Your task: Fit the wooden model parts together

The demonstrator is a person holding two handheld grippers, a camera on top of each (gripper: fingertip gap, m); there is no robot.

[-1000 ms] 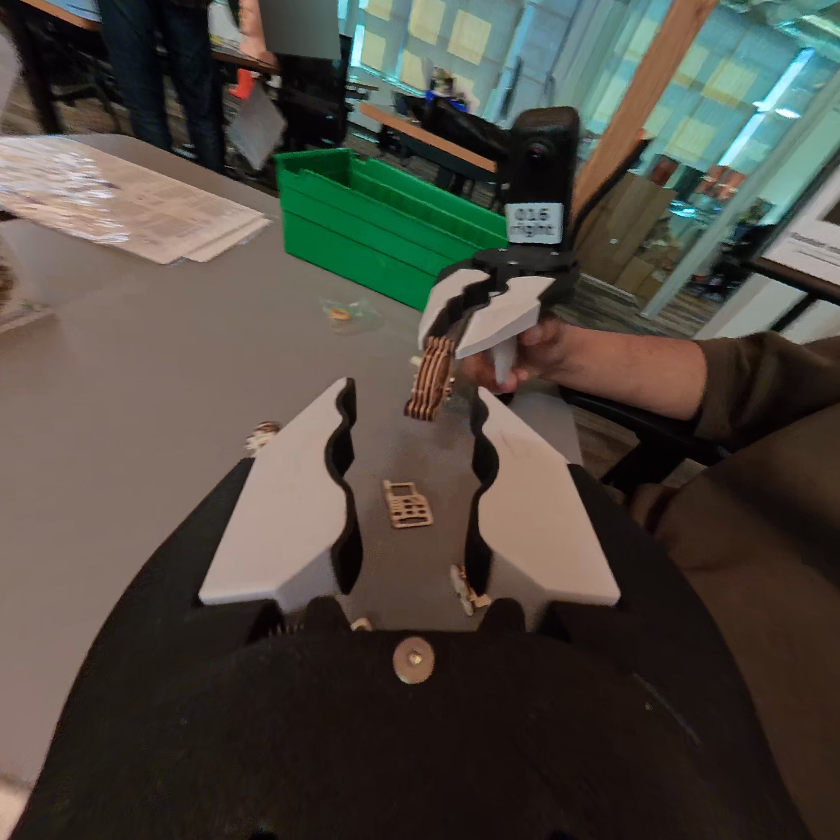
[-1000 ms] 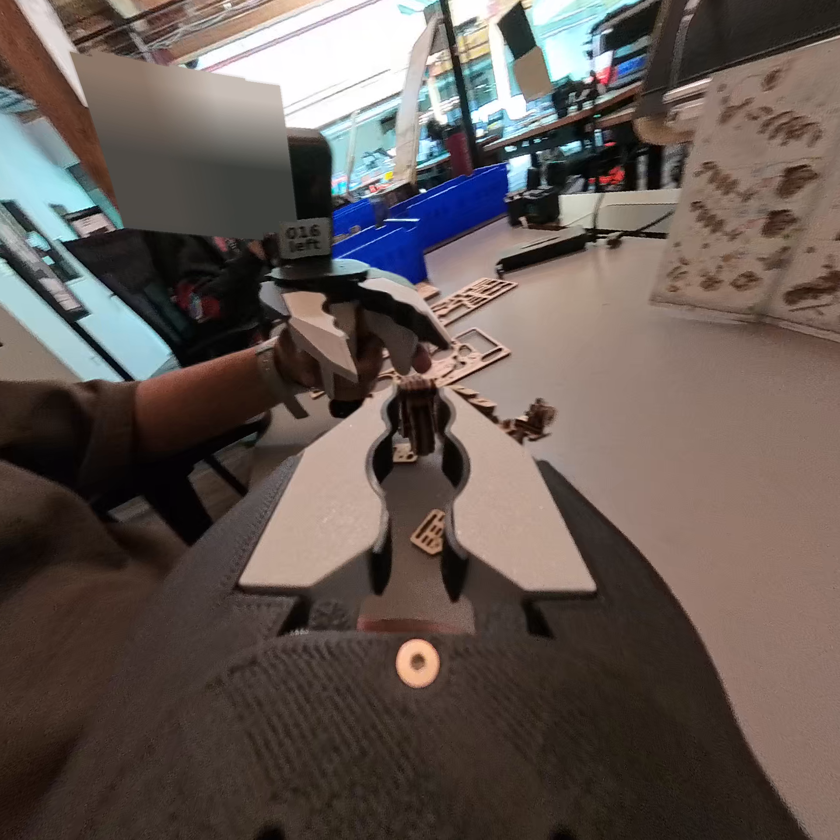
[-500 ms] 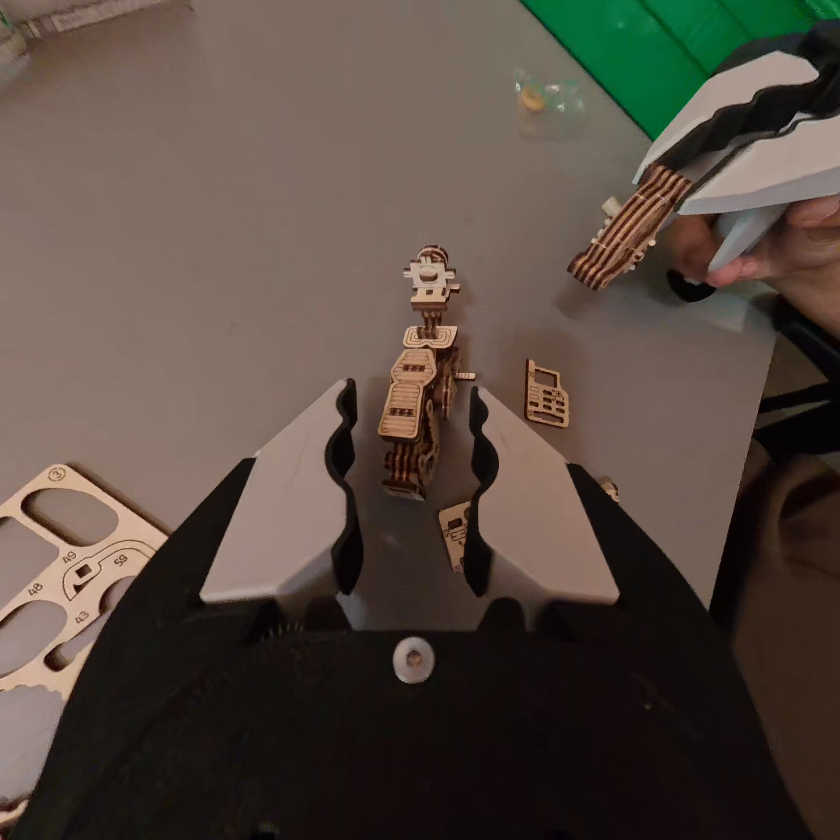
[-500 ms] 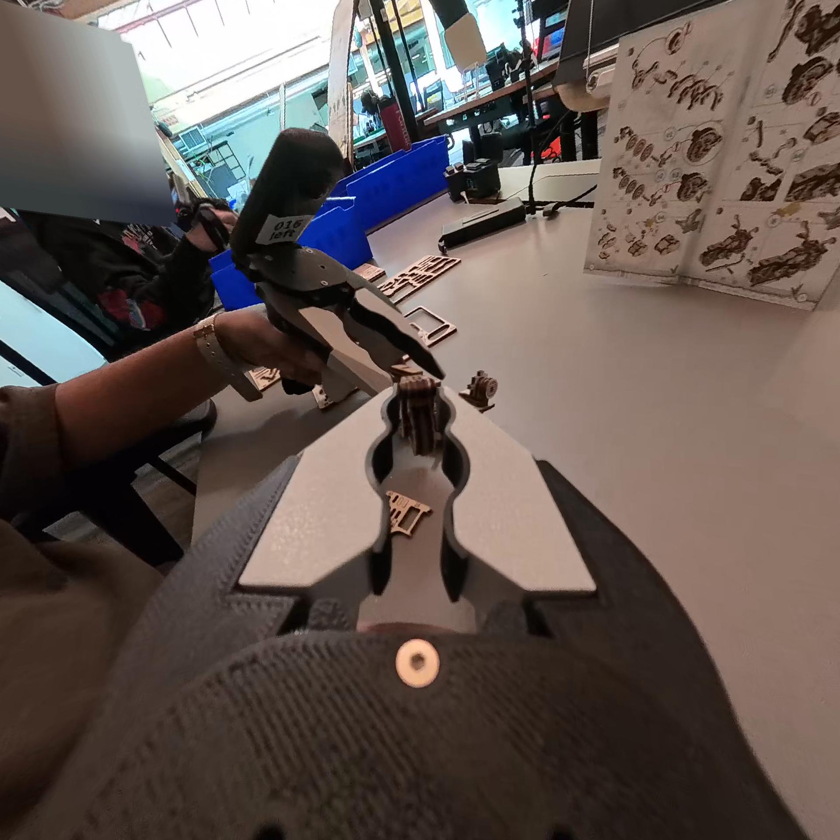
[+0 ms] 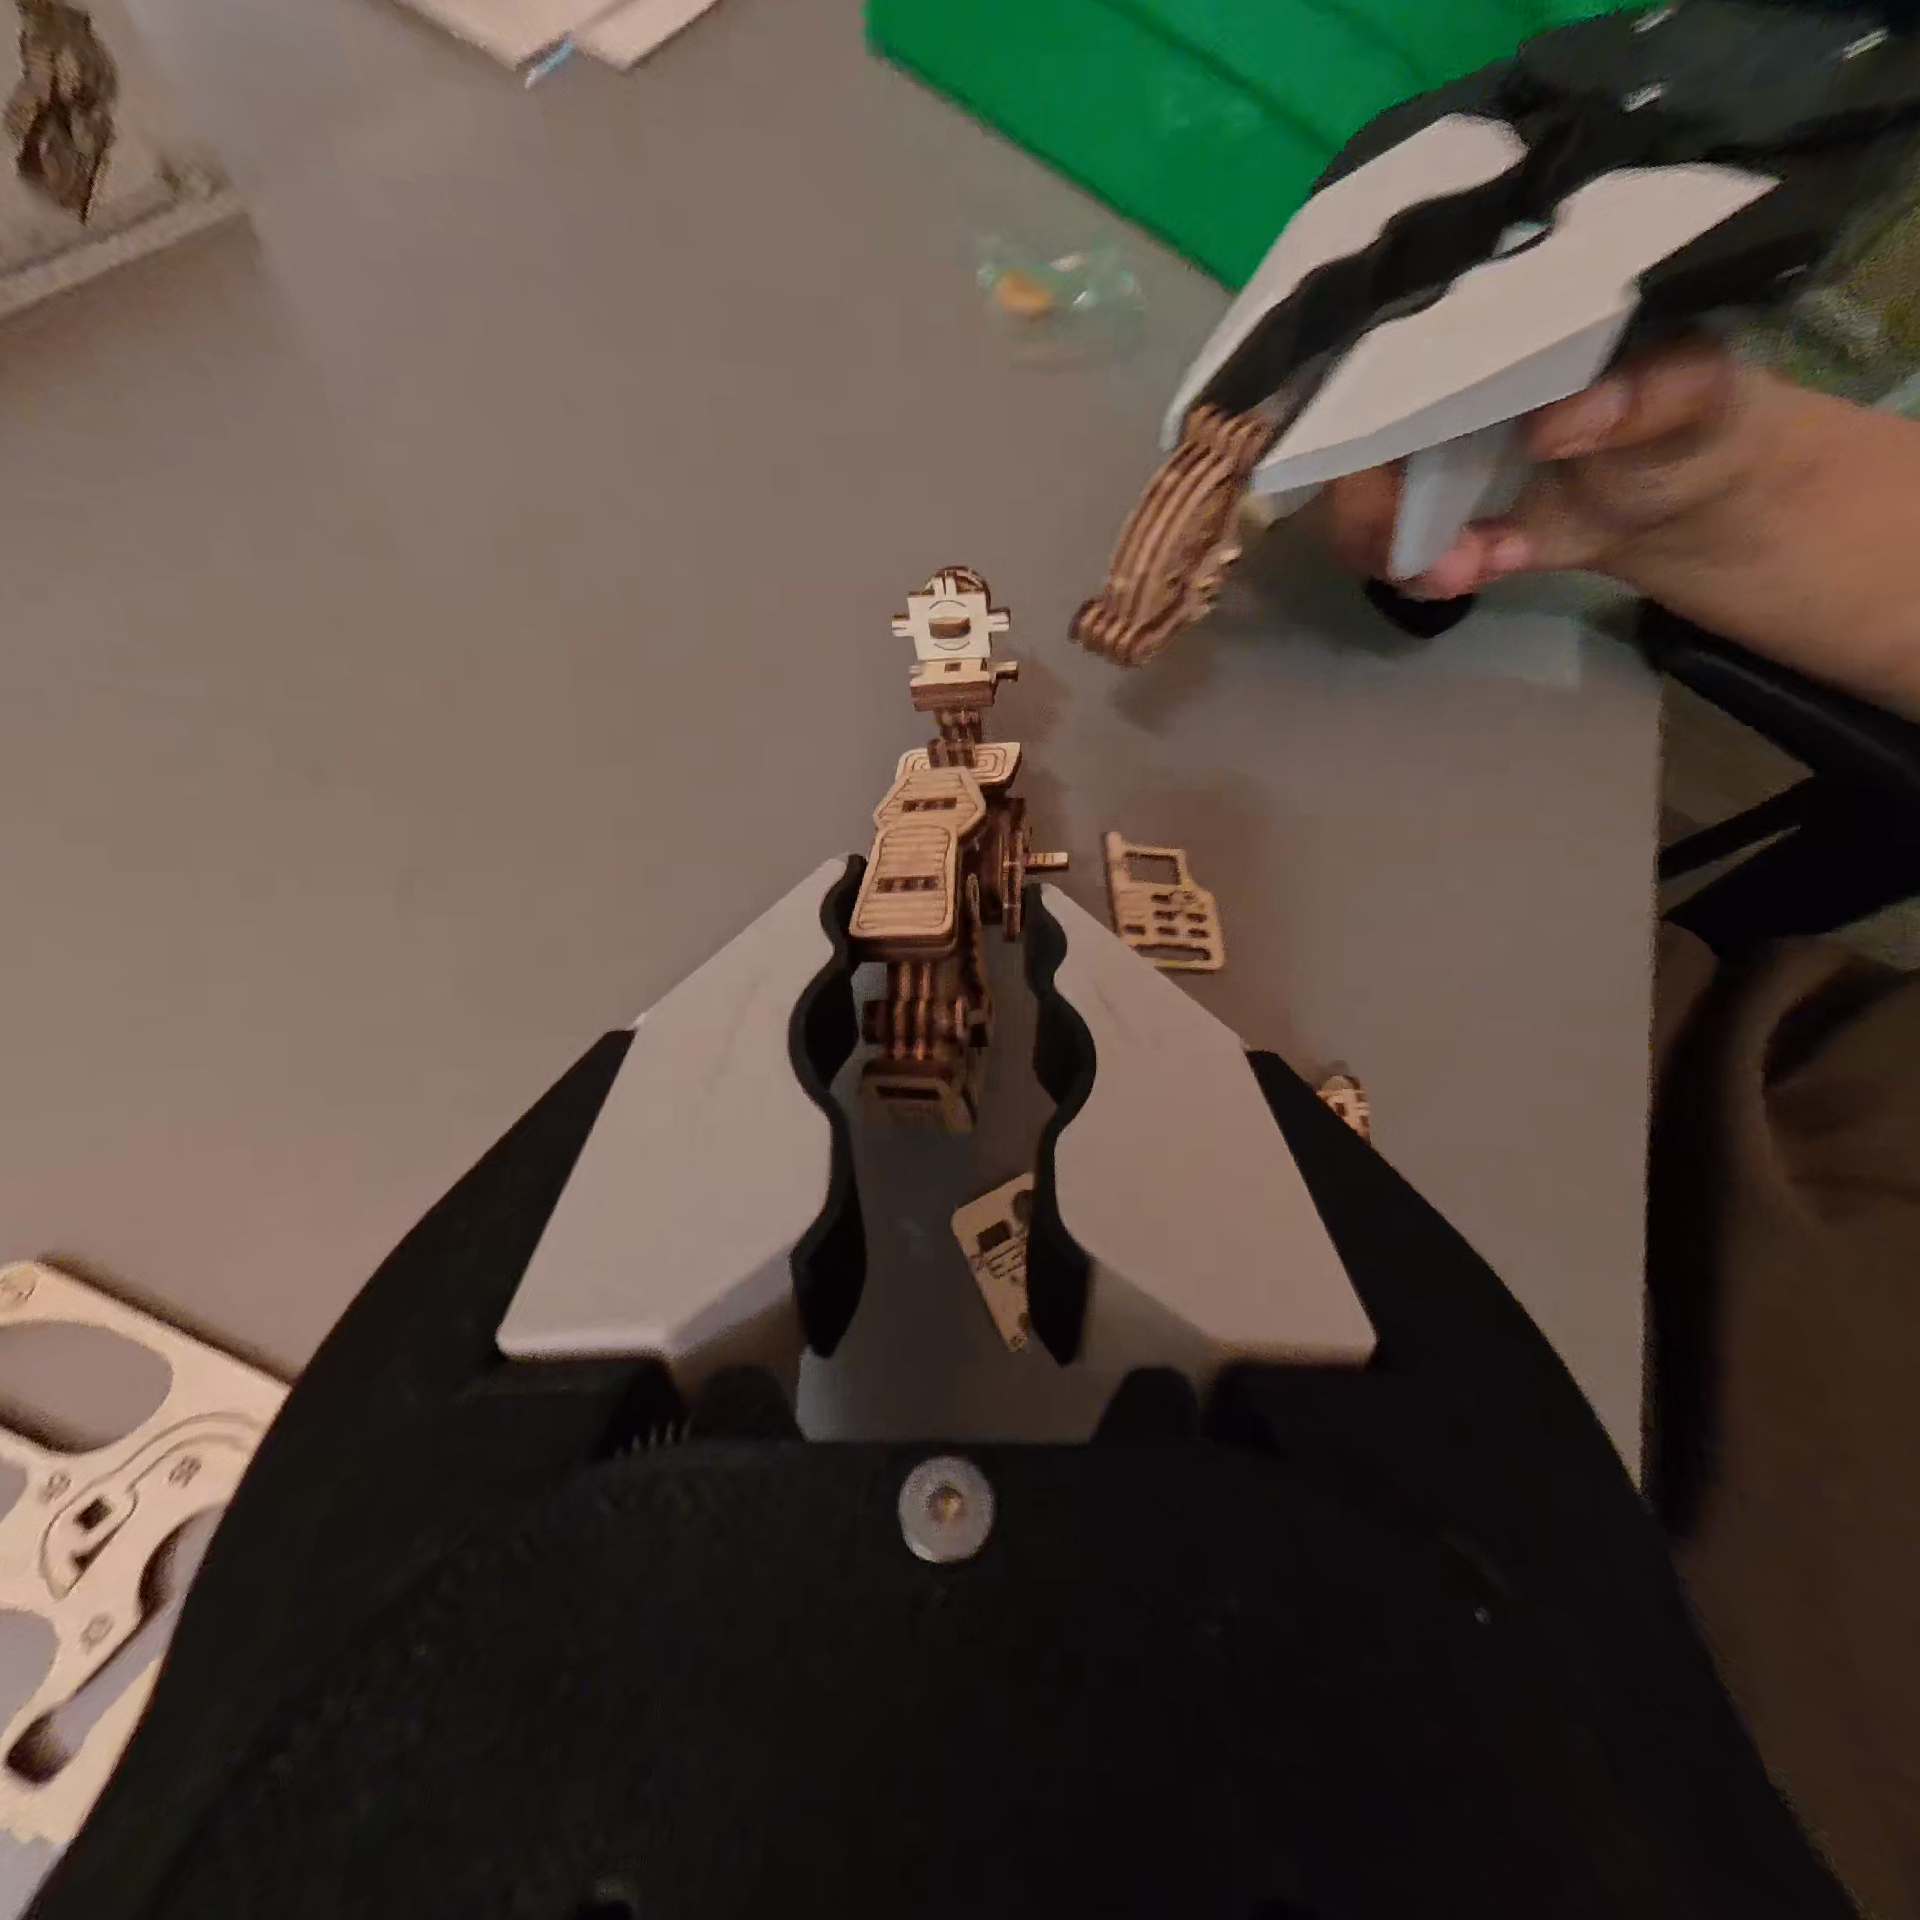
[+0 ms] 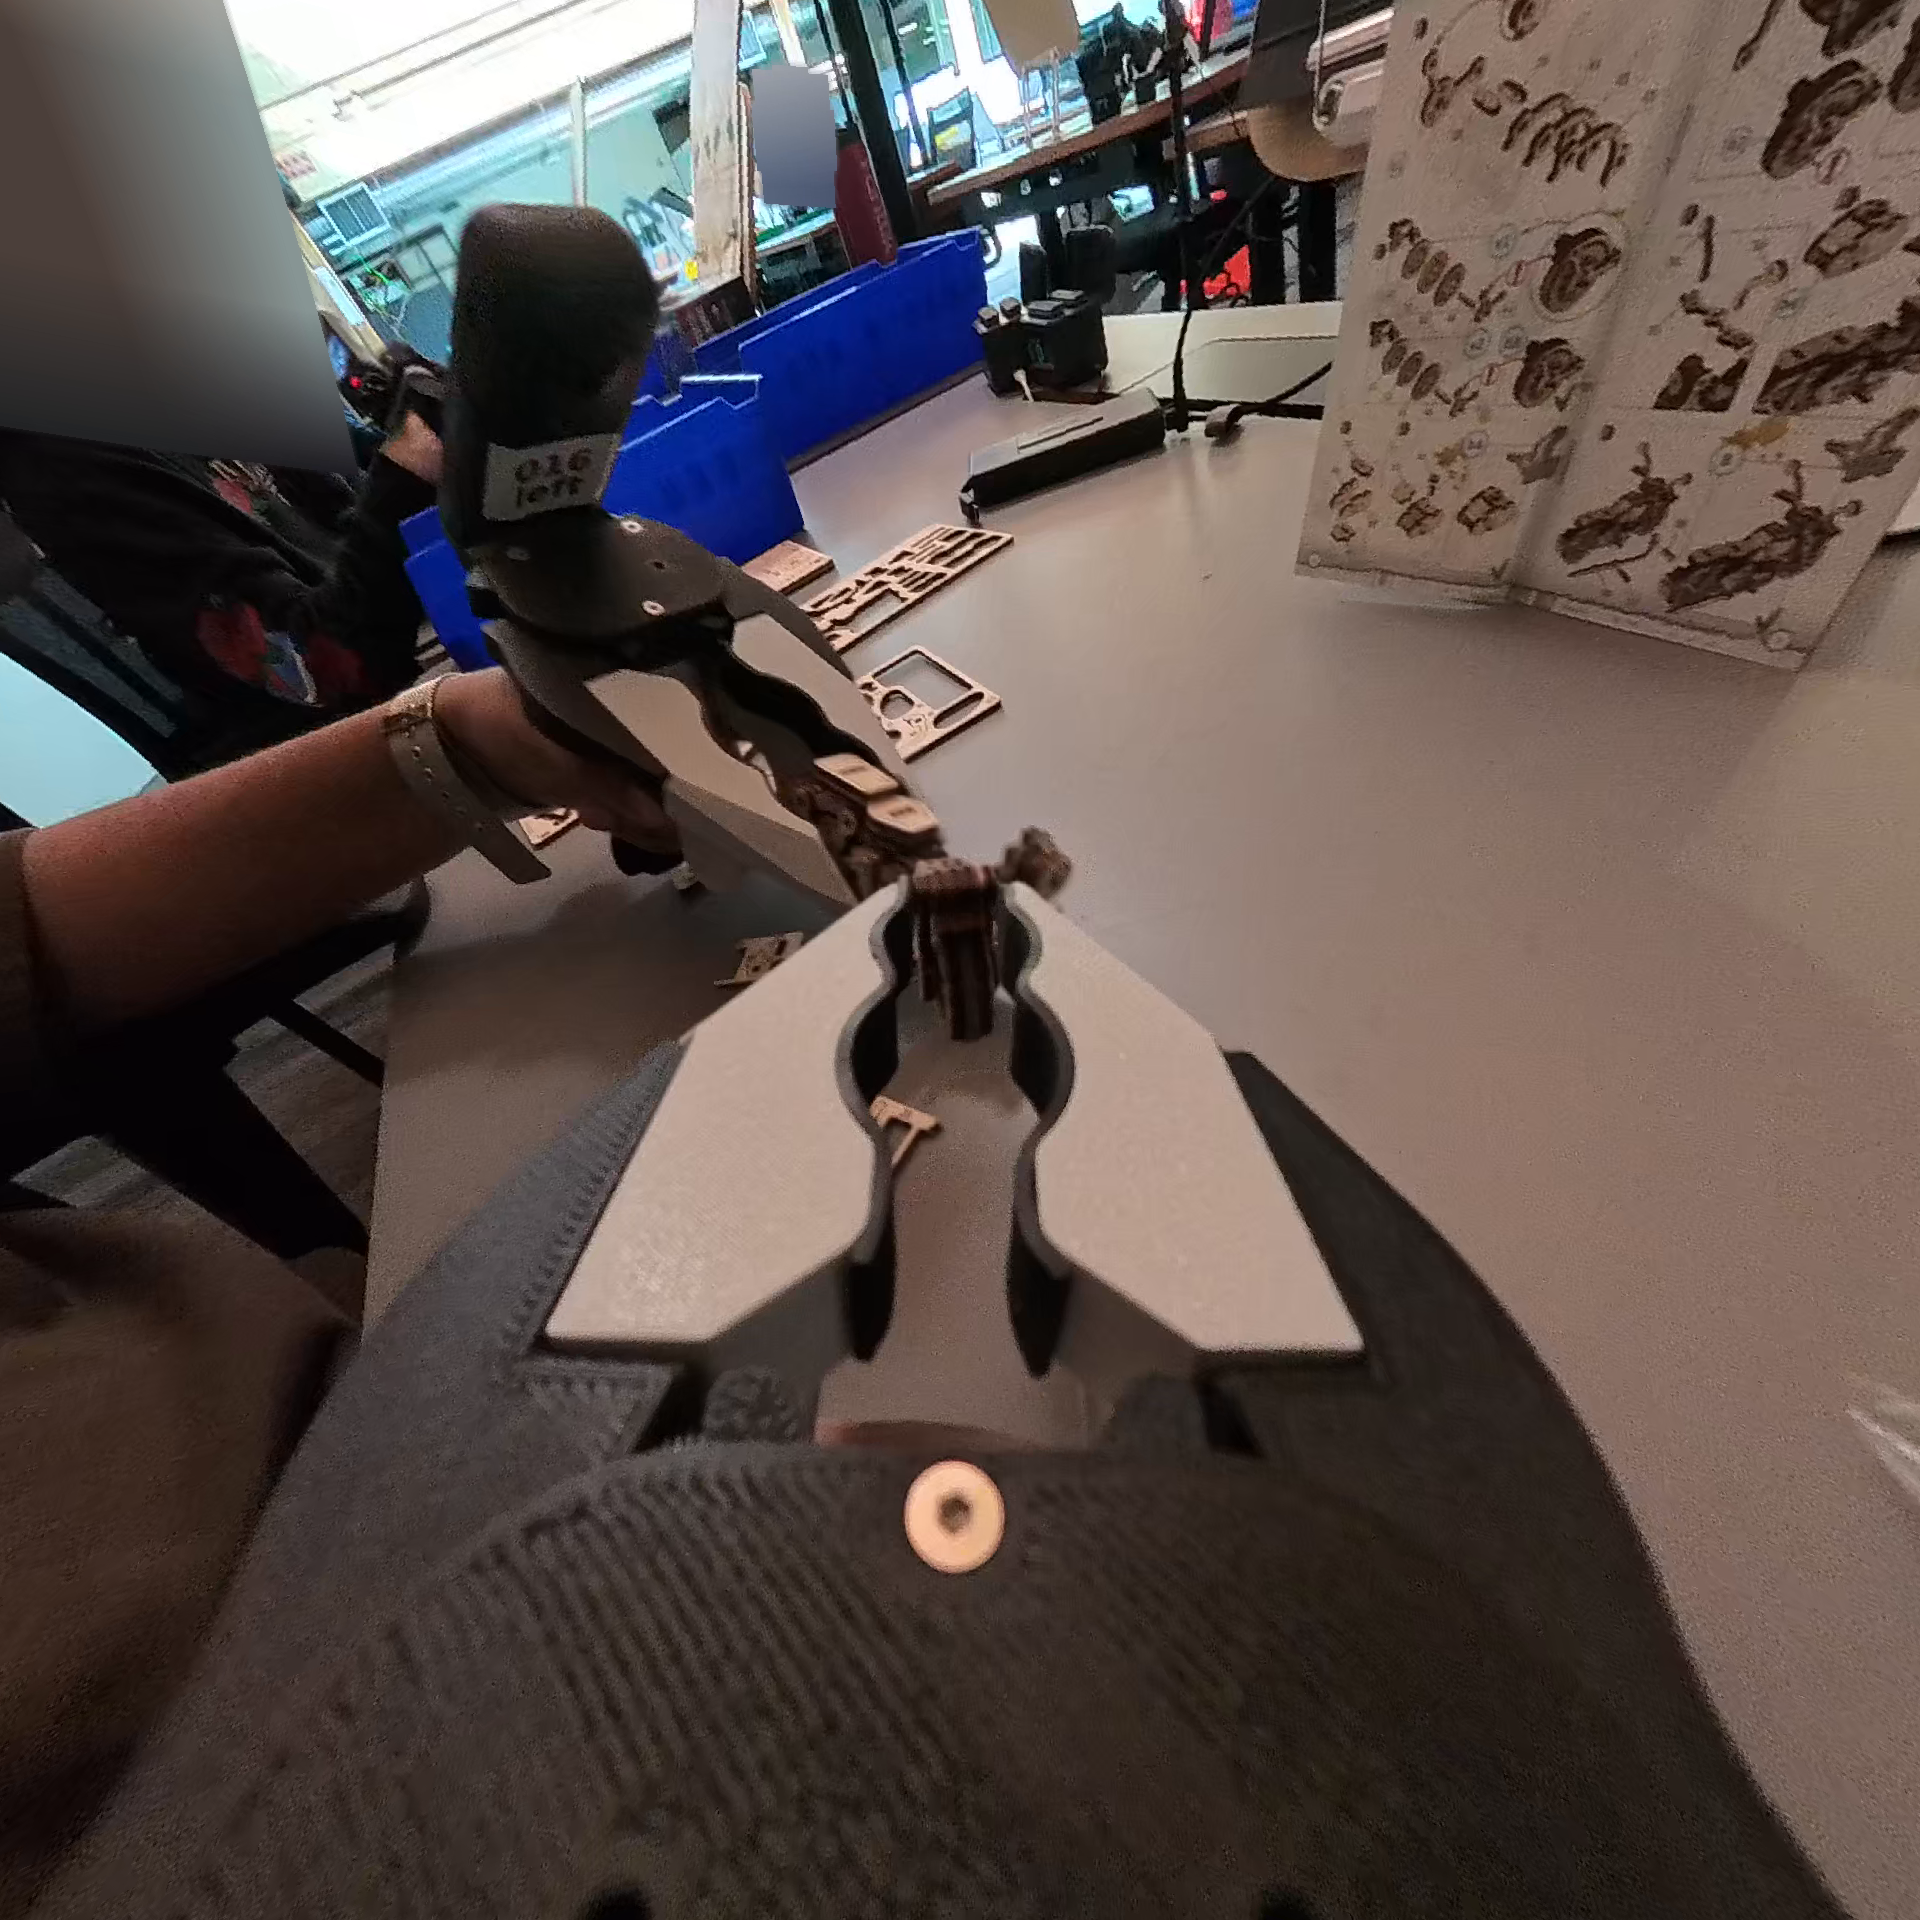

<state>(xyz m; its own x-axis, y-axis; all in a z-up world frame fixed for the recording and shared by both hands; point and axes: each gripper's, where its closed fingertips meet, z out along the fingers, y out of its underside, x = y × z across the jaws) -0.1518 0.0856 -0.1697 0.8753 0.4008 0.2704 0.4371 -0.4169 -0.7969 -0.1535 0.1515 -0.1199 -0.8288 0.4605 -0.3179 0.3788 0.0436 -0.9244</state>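
A partly built wooden model (image 5: 920, 873) stands on the grey table (image 5: 468, 623), its long body pointing away, with a square head piece (image 5: 948, 634) at the far end. My left gripper (image 5: 940, 894) is shut on the model's rear body, one pad on the seat side and the other on the gear side. It also shows in the right wrist view (image 6: 831, 821), gripping the model (image 6: 873, 805). My right gripper (image 6: 951, 904) is shut on a layered wooden part (image 6: 956, 956). It hangs just right of the model's head in the left wrist view (image 5: 1174, 551).
Flat wooden pieces (image 5: 1164, 904) (image 5: 997, 1257) lie beside the model. A cut-out sheet (image 5: 94, 1455) lies near left, and a green bin (image 5: 1091, 125) stands far right. The table edge runs close on the right. An instruction sheet (image 6: 1621, 312), blue bins (image 6: 862, 353) and a wooden sheet (image 6: 930, 696) lie beyond. One gripper's finger ends stand about 9 cm off the other's.
My left gripper tipped down over the table, came around the model and its pads closed on the body. My right gripper kept its layered part and moved nearer the model's head.
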